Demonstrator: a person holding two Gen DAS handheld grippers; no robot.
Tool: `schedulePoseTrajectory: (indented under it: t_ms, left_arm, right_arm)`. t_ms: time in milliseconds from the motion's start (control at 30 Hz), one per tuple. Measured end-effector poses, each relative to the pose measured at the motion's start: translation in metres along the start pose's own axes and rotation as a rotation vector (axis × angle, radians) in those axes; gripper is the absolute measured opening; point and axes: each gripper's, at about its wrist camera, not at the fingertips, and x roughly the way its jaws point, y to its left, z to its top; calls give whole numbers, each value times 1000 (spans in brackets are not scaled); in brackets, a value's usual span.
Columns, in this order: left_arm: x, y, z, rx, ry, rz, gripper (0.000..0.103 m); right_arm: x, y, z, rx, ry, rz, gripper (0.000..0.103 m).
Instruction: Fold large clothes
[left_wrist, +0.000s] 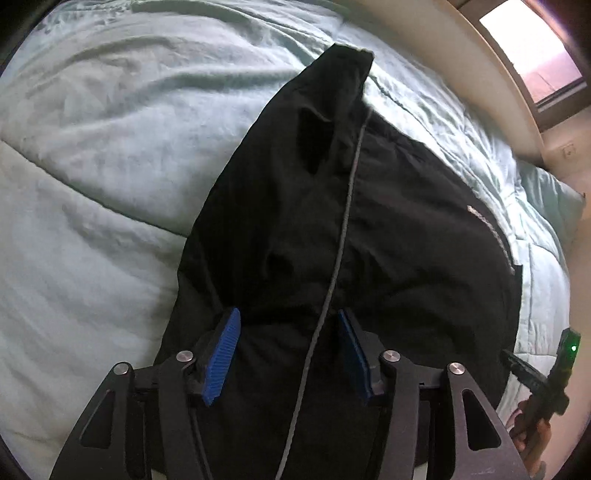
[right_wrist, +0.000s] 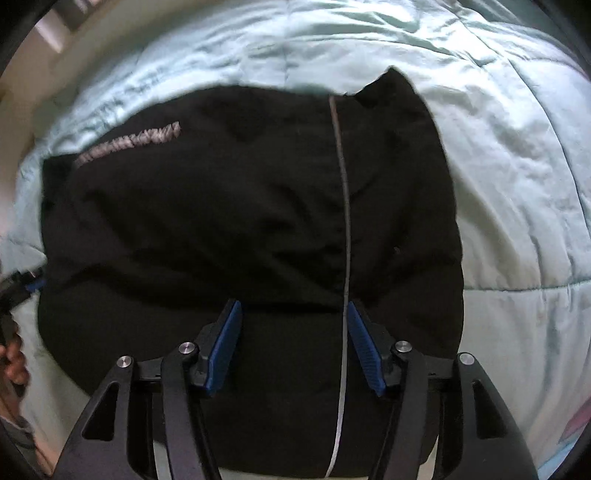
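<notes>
We see a black garment (left_wrist: 332, 229) spread on a pale mint quilted comforter (left_wrist: 92, 155), which covers the bed beneath both cameras. A thin grey line (left_wrist: 343, 221) (a zipper or a drawcord, we cannot tell which) runs down the length of the cloth, and a short grey stitched band (left_wrist: 491, 229) lies toward its right edge in the left wrist view.

Our left gripper (left_wrist: 288, 354) hangs over the near part of the garment with its blue pads (left_wrist: 221, 358) spread wide, nothing between them. Our right gripper (right_wrist: 293, 347) is the same: blue pads (right_wrist: 225, 347) apart above the black cloth (right_wrist: 240, 229), gripping nothing, the grey line (right_wrist: 345, 240) passing just inside its right pad.

At the far right of the left wrist view, a device with a small green light (left_wrist: 569, 347) shows beside the garment's edge. A window (left_wrist: 532, 55) sits in the wall beyond the bed.
</notes>
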Motion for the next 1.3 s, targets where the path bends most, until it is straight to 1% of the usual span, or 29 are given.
schedulePoseTrajectory:
  t_ms: [67,167,233,300,333,367,400,433,467,533,567,667,700,767,800,833,867,900,967,1000,1100,1133,1167,1200,1233,1267,1300]
  left_arm:
    - [-13,-7,2,26,-11,20,57]
    - [-38,-12,0,81,-49,11,57]
    - [-53,-8,-1,79,-61,-17,57]
    - [-67,-1,-1,70,-70,-68,57]
    - [-72,2,-1,74,-68,-112,57]
    - [-75,5,1,75,-67,-133,58]
    - [-77,8,2,71,-65,-154,66]
    - [-76,14,7,58,-53,-164,73]
    - [-74,18,9,49,-44,-162,74]
    - [-63,28,19,4,-26,-159,74]
    - [-55,37,25,-37,-9,-174,74]
    - [-34,49,31,-99,31,-221,74]
    - [-27,52,33,-101,45,-235,74]
    - [-13,55,35,-91,64,-231,75]
    - [0,57,36,-83,100,-220,75]
    - [14,56,36,-81,133,-222,75]
    - [20,57,37,-84,150,-235,77]
    - [28,61,36,-102,154,-257,82]
    - [35,70,38,-133,160,-323,83]
    - [36,72,37,-136,163,-340,83]
    - [39,73,36,-123,149,-365,83]
    - [38,73,35,-114,142,-369,83]
    - [37,74,33,-109,135,-373,83]
    - [35,73,32,-103,124,-378,72]
    - [30,70,29,-93,108,-442,36]
    - [22,69,27,-88,96,-475,33]
    - [14,65,24,-57,75,-456,33]
  right_arm:
    - [-4,2,2,-25,3,-18,63]
    - [-31,-12,2,-6,-19,41,64]
    - [-47,-26,0,17,-52,54,64]
    - [-63,-44,-3,43,-86,52,71]
    - [-67,-53,-4,55,-101,52,75]
    - [-69,-64,-5,71,-109,52,84]
    - [-67,-72,-5,87,-108,52,86]
    - [-63,-81,-4,113,-100,54,86]
    - [-60,-85,-3,132,-93,66,86]
    - [-48,-95,0,165,-76,117,86]
    - [-41,-94,0,174,-63,128,86]
    - [-19,-91,3,156,-24,124,86]
    - [-11,-91,4,152,-14,123,86]
    - [5,-91,4,148,13,128,86]
    - [14,-91,5,153,21,152,89]
    - [19,-93,5,165,24,178,90]
    - [25,-96,6,186,29,217,92]
    - [29,-96,8,199,36,241,93]
    - [37,-100,10,233,55,301,96]
    - [40,-101,12,240,56,319,97]
    - [50,-99,15,250,59,360,100]
    - [54,-98,16,258,60,375,100]
    - [56,-97,18,264,62,388,97]
    - [58,-94,19,261,58,399,91]
    - [58,-91,20,253,51,403,88]
    - [52,-88,20,234,33,395,79]
    - [48,-86,19,219,23,387,70]
